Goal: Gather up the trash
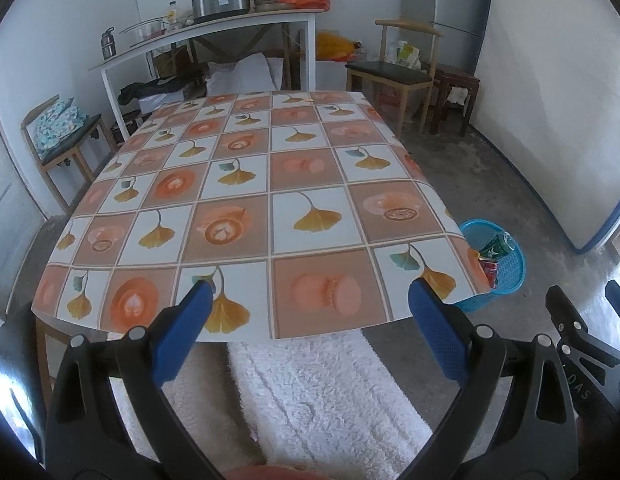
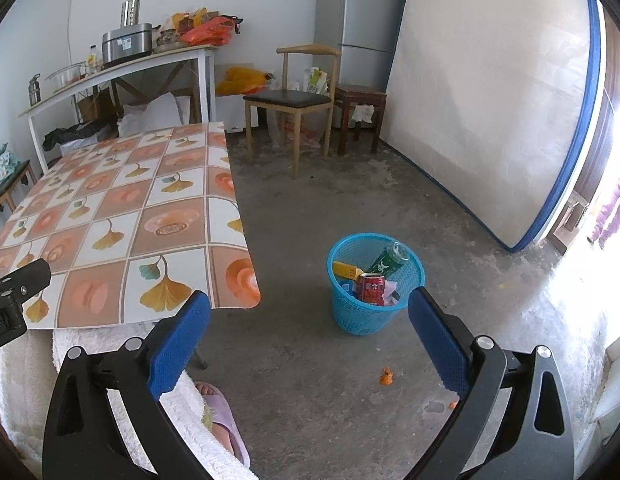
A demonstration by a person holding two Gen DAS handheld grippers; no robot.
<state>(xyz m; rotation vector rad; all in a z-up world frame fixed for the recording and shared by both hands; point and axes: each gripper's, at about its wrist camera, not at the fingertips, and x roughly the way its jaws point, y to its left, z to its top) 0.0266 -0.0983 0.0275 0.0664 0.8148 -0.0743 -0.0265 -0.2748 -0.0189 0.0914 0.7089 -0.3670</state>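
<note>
Apparently the collecting is nearly done: the bin (image 2: 375, 286) on the floor holds a red can (image 2: 371, 288), a green can (image 2: 388, 262) leaning on its rim, and scraps. Both the right gripper (image 2: 310, 340) and left gripper (image 1: 310, 320) gape, holding nothing. The bin lies ahead of the right gripper, the nearer one; orange crumbs (image 2: 386, 377) sit on the floor just before it.

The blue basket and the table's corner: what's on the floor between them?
Nothing: in the right wrist view, bare concrete floor separates the blue basket from the table.
</note>
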